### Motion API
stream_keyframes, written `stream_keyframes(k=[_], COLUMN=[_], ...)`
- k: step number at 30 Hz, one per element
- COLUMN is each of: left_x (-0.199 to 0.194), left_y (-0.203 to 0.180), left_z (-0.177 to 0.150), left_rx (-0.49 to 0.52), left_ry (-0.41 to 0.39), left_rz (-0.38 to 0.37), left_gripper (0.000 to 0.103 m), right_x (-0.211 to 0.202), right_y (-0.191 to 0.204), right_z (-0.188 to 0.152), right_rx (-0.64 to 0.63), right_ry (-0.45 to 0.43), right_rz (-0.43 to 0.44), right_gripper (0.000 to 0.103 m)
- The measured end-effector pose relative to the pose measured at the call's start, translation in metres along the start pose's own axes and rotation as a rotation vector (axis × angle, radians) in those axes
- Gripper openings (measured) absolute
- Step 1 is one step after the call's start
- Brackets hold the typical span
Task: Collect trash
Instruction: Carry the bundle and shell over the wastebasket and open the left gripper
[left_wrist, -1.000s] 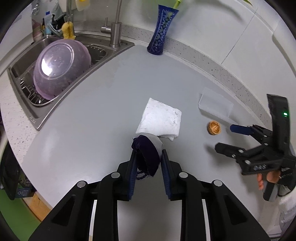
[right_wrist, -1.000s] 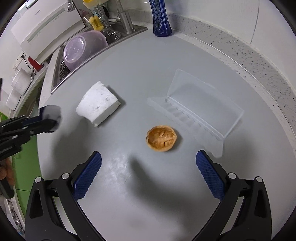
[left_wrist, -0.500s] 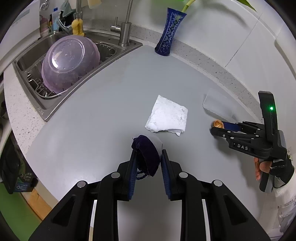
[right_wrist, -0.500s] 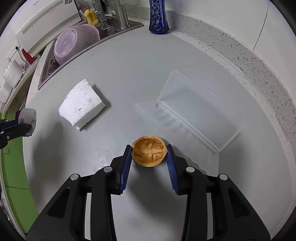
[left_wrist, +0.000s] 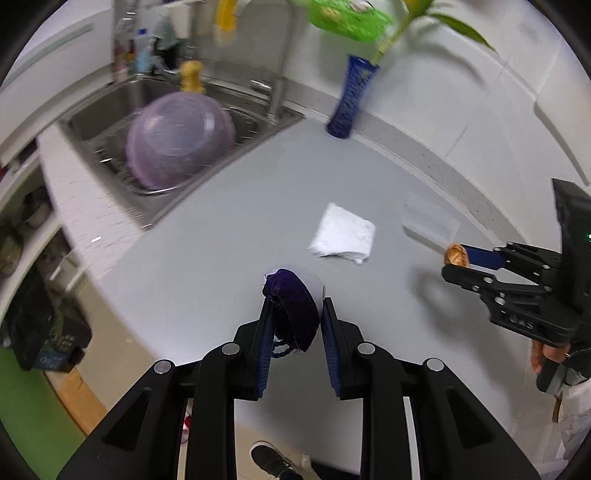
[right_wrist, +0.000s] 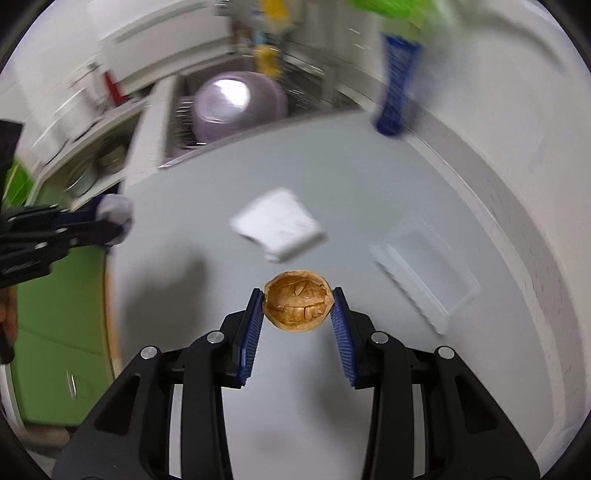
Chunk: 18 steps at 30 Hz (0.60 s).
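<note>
Holding item one: walnut shell half (right_wrist: 297, 310), clamped between the jaws of the right gripper (right_wrist: 297, 314). A second ago it lay on the grey desk (left_wrist: 229, 221) beside the clear plastic tray (right_wrist: 424, 269) with those jaws spread wide; now it is lifted clear of the surface.
Item two: dark purple cloth scrap (left_wrist: 293, 308), pinched in the jaws of the left gripper (left_wrist: 295, 314), unchanged in grip, held above the desk near its front edge.
Remaining on the desk: folded white tissue (left_wrist: 343, 236), untouched; the tray, likewise.
Fixtures: sink (left_wrist: 110, 110) with purple bowl (left_wrist: 181, 138), blue vase (left_wrist: 351, 99).
Assessment: both grippers are full, so disposal likely comes before further pickups.
</note>
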<state>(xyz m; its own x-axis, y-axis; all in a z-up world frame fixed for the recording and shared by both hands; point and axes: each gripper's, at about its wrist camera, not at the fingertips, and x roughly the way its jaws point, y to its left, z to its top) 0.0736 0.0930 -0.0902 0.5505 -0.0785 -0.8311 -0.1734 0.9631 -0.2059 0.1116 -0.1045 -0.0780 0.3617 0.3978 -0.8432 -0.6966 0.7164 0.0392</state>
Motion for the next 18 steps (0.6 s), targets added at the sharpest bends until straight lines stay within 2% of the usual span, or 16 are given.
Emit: stream_keyframes(k=[7,14,18], left_x=[-0.078,-0.157,-0.187], left_y=[0.054,0.114,0.140], left_z=[-0.053,-0.124,-0.154], left_rx=[-0.115,-0.231,-0.290], left_ry=[-0.062,-0.101,-0.118], left_rz=[0.111,0.229,0.277], left_gripper=[0.025,0.025,0.025], right_x=[-0.036,-0.052,-0.055], right_y=[0.110,0.231,0.296], right_z=[0.024,0.037,0.038], right_rx=[-0.184,-0.333,-0.393], right_ry=[-0.073,-0.116,-0.127], right_rz=[0.140,0.269,0.340], right_gripper=[0.037,0.037,0.037])
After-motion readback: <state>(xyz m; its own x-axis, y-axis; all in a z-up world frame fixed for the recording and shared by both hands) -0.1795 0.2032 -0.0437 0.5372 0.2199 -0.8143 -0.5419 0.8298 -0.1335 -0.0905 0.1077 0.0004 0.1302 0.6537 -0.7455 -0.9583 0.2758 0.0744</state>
